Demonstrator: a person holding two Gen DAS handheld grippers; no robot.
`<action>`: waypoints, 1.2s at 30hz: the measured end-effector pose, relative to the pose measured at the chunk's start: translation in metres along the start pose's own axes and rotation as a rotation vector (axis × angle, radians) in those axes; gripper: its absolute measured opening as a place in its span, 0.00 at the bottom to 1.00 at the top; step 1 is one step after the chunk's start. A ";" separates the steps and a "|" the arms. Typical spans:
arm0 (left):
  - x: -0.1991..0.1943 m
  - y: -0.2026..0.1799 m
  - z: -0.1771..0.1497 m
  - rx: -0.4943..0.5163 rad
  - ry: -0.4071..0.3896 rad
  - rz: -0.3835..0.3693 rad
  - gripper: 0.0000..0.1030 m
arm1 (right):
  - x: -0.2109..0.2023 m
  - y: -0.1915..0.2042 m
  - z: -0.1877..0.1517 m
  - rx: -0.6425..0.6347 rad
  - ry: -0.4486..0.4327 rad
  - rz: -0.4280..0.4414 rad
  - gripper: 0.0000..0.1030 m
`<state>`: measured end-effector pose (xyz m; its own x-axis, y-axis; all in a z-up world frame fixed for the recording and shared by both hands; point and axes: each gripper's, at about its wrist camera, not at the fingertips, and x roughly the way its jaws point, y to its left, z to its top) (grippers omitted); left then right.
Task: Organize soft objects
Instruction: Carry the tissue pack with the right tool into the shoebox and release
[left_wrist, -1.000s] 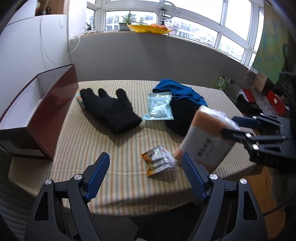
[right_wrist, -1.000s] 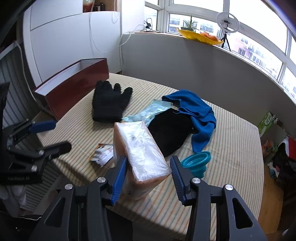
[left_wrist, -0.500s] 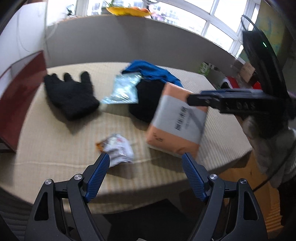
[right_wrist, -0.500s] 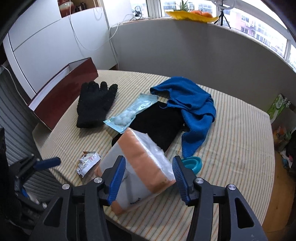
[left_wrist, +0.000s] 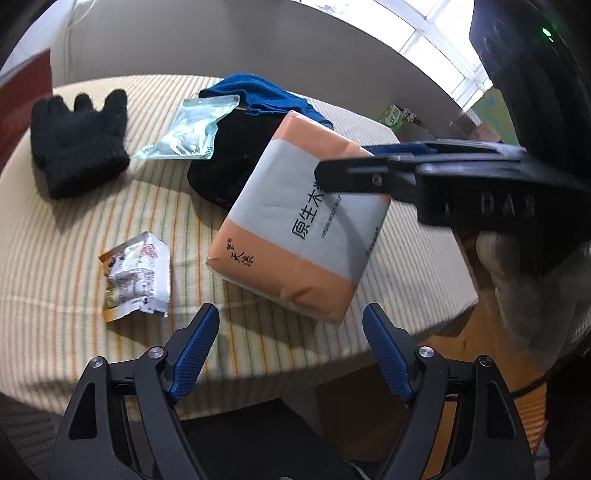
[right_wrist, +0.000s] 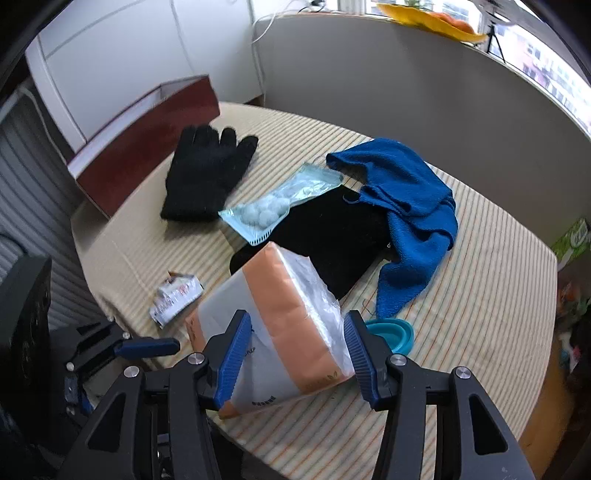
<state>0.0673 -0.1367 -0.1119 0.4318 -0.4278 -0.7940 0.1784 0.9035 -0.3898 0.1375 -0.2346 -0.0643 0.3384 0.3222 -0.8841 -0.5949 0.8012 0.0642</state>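
Note:
My right gripper (right_wrist: 293, 350) is shut on an orange and white tissue pack (right_wrist: 280, 332) and holds it tilted above the table's near edge; the pack also shows in the left wrist view (left_wrist: 295, 221). My left gripper (left_wrist: 291, 347) is open and empty, just below the pack. On the striped table lie a black glove (right_wrist: 207, 173), a clear bag of cotton balls (right_wrist: 280, 203), a black cloth (right_wrist: 332, 232) and a blue towel (right_wrist: 406, 206).
A small snack packet (left_wrist: 136, 273) lies near the table's front edge. A teal collapsible cup (right_wrist: 391, 332) sits beside the pack. A dark red box (right_wrist: 147, 136) stands at the table's far left. The right gripper's body (left_wrist: 461, 177) crosses the left wrist view.
My right gripper has carried the tissue pack toward the left gripper, tilting it. The left gripper has swung right and closer to the pack, still open.

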 end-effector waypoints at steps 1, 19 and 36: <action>0.003 0.000 0.002 -0.007 0.001 -0.002 0.77 | 0.002 0.001 0.000 -0.008 0.008 0.002 0.47; 0.001 0.001 0.012 -0.034 -0.024 -0.044 0.54 | 0.002 0.007 0.003 -0.028 0.016 0.015 0.47; -0.090 0.043 0.042 -0.014 -0.222 0.032 0.54 | -0.033 0.050 0.068 -0.097 -0.089 0.047 0.47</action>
<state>0.0734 -0.0586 -0.0376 0.6211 -0.3814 -0.6847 0.1498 0.9153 -0.3739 0.1464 -0.1708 -0.0001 0.3692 0.4048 -0.8366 -0.6777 0.7332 0.0558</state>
